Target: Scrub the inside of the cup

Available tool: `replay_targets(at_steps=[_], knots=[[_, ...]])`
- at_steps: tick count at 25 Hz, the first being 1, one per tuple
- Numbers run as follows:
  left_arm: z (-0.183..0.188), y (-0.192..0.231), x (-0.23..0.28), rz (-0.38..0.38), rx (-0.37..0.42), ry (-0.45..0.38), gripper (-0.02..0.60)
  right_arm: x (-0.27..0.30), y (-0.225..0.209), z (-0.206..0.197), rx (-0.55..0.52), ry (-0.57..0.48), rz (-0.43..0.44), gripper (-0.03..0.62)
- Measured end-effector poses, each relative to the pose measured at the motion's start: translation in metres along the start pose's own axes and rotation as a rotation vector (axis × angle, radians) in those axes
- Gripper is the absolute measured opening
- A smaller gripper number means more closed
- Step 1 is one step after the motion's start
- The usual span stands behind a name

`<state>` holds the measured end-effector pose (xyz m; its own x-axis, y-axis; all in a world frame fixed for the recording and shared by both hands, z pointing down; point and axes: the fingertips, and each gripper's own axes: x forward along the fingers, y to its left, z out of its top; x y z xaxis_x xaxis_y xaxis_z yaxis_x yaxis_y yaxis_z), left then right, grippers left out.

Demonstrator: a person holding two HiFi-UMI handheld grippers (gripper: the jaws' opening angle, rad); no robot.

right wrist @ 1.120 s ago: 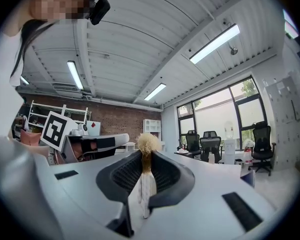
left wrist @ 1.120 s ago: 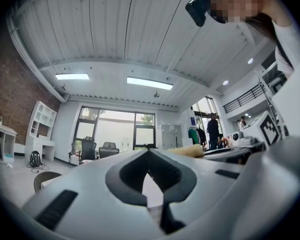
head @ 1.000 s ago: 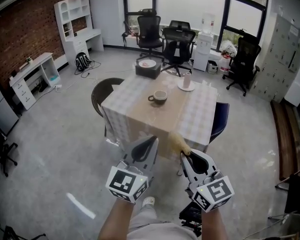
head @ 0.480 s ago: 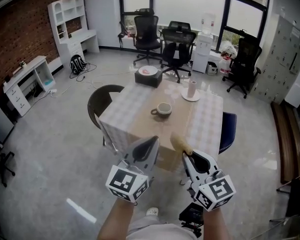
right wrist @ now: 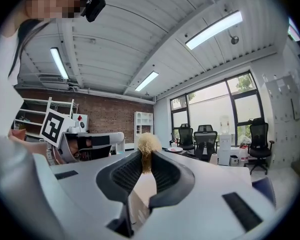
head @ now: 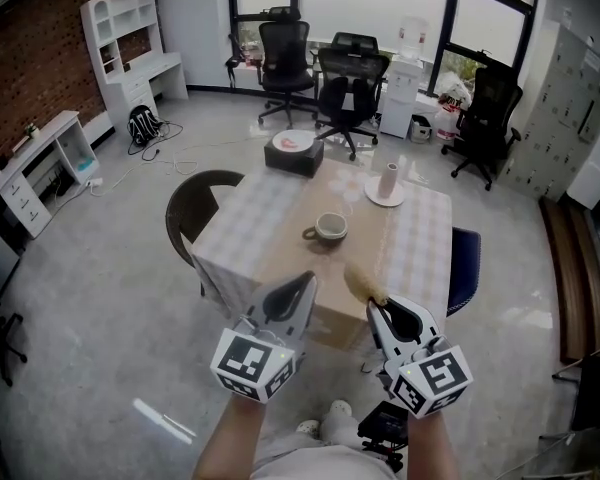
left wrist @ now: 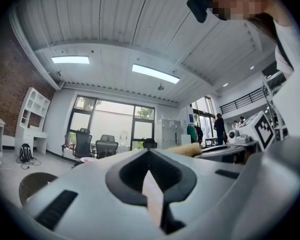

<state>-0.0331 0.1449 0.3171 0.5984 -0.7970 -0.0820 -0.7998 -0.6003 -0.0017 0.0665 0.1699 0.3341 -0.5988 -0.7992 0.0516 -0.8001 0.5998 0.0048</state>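
Cup first: the small pale ceramic cup (head: 330,228) with a side handle stands upright near the middle of the square counter (head: 242,230), which is draped in a checked cloth, and it is well apart from both tools. The right gripper (head: 376,306) has its jaws clenched on the stem of a yellowish fluffy-headed brush (head: 361,281), whose head pokes out ahead toward the counter. The left gripper (head: 304,281) is pressed fully closed with nothing in it. To do the approach well, I judge the person should come close enough to look down into the cup. The left jaws should spread early to steady the cup by its wall or handle, and the brush should come down along the cup's axis so the head enters without tipping it. Beyond the cup stand a white roll on a white plate (head: 386,183) and a dark box (head: 293,150). Against the earlier head view, counter and cup sit lower and nearer, while both grippers keep the same carry and grip.
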Motion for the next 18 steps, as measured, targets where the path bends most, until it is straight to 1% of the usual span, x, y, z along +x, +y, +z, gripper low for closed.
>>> replay_targets(at_steps=[4,9,14,18], knots=[[-0.007,0.014,0.015,0.005,-0.015,0.011,0.012,0.015,-0.015,-0.001,-0.024,0.011,0.002,0.055],[-0.021,0.032,0.038,0.017,-0.025,0.035,0.012,0.038,-0.037,-0.004,-0.021,0.016,-0.001,0.055],[-0.041,0.045,0.068,0.019,-0.027,0.059,0.012,0.063,-0.061,-0.015,-0.022,0.024,0.017,0.055],[-0.043,0.061,0.093,0.019,-0.035,0.056,0.012,0.082,-0.083,-0.019,-0.012,0.042,0.036,0.055]])
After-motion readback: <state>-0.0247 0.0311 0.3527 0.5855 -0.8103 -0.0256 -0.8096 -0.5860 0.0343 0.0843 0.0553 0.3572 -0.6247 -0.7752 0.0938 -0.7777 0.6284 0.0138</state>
